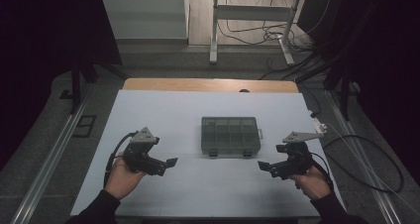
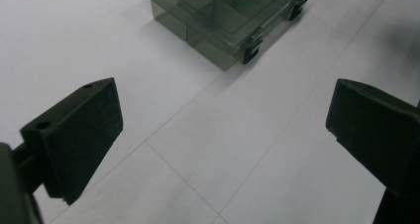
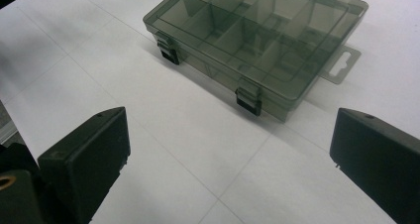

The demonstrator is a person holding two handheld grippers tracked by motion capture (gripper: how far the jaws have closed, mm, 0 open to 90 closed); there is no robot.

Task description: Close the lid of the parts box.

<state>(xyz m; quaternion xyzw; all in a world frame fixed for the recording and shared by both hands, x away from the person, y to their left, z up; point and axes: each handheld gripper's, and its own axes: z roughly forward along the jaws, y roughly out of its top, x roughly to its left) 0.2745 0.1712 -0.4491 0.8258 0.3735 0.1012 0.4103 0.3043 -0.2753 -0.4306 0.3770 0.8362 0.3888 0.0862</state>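
- You are holding the left claw (image 1: 171, 162) low over the table (image 1: 148, 110), on the near left side, with its jaws spread wide and nothing between them.
- You are holding the right claw (image 1: 262, 165) in the mirror position on the near right, jaws likewise spread and empty.
- The box (image 1: 231, 135) is sitting flat at the middle of the table, between the two claws and a little beyond them, well apart from both.
- The box is a smoky clear compartment case; its lid is lying down over the dividers, and the two dark latches (image 3: 247, 99) on its near edge are looking fastened, as far as the right gripper view shows.
- A hang tab (image 3: 341, 65) is sticking out from one short end of the box.
- In the left gripper view you are aiming the jaws at the near corner of the box (image 2: 223, 21), with bare table in the gap.
- I cannot tell what, if anything, is lying in the compartments; they are appearing empty through the tinted lid.
- Judgement on progress: no work on the box is showing as done. Neither claw is touching it, the lid is down, and both latches are in place.
- Remaining, as I am judging it: closing in on the box, steadying it, releasing each latch, and raising the lid.
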